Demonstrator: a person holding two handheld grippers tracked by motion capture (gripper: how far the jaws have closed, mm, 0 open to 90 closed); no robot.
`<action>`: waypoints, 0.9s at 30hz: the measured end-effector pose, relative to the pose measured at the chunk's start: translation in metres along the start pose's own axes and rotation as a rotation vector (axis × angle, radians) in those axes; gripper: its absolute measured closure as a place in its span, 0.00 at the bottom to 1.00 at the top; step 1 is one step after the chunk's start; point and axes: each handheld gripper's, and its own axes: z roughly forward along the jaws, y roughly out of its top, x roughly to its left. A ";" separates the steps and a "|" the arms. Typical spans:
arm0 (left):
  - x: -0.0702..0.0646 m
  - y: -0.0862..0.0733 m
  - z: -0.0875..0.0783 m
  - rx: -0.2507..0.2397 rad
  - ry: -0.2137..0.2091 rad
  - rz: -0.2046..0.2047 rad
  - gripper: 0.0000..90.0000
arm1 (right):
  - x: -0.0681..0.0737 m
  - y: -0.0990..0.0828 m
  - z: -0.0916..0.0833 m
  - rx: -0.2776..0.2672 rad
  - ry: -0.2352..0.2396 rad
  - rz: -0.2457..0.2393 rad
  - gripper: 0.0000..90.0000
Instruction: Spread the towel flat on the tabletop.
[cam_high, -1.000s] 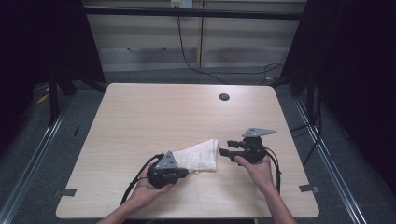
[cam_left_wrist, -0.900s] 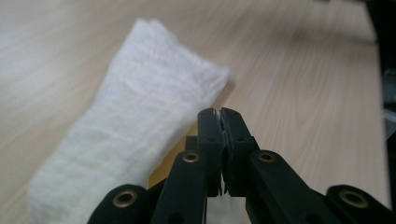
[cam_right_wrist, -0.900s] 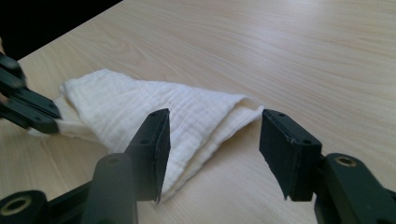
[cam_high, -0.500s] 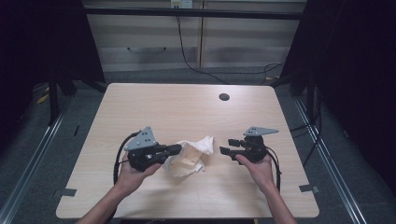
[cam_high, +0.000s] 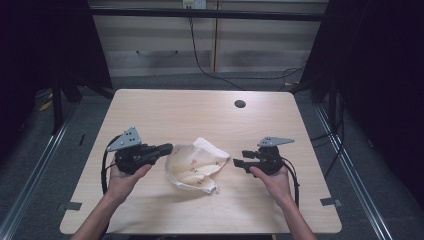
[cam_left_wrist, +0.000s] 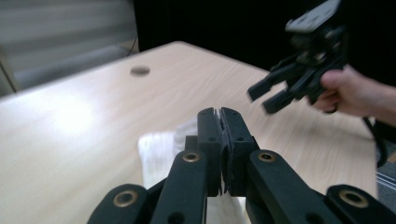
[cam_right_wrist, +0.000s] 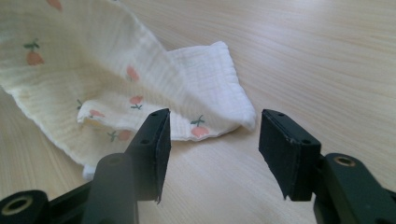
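While pinched, cloth (cam_high: 192, 167) between left fingers (cam_left_wrist: 209, 135).

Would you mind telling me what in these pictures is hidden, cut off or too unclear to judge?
- Left gripper, left gripper view: its shut jaws pinch a sliver of cloth; the arms hide the rest.
- Right gripper, right gripper view: open; the bottom edge cuts off its body.
- Dark round spot on the table, high view: too small to identify.
- Cloth's underside, high view: hidden by its own folds.

Crinkled matt cotton cloth (cam_right_wrist: 116, 88), smooth pale wood-grain table (cam_high: 200, 112), matt black plastic grippers
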 end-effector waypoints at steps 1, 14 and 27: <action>0.002 -0.005 0.002 0.023 0.022 0.010 0.98 | 0.001 0.000 0.001 0.003 0.003 -0.002 0.51; 0.044 -0.054 0.010 0.178 0.142 -0.086 0.98 | 0.002 -0.001 0.016 0.040 0.016 -0.031 0.62; 0.080 -0.072 -0.008 0.182 0.247 -0.175 0.98 | 0.000 0.005 0.033 0.065 0.028 -0.073 0.67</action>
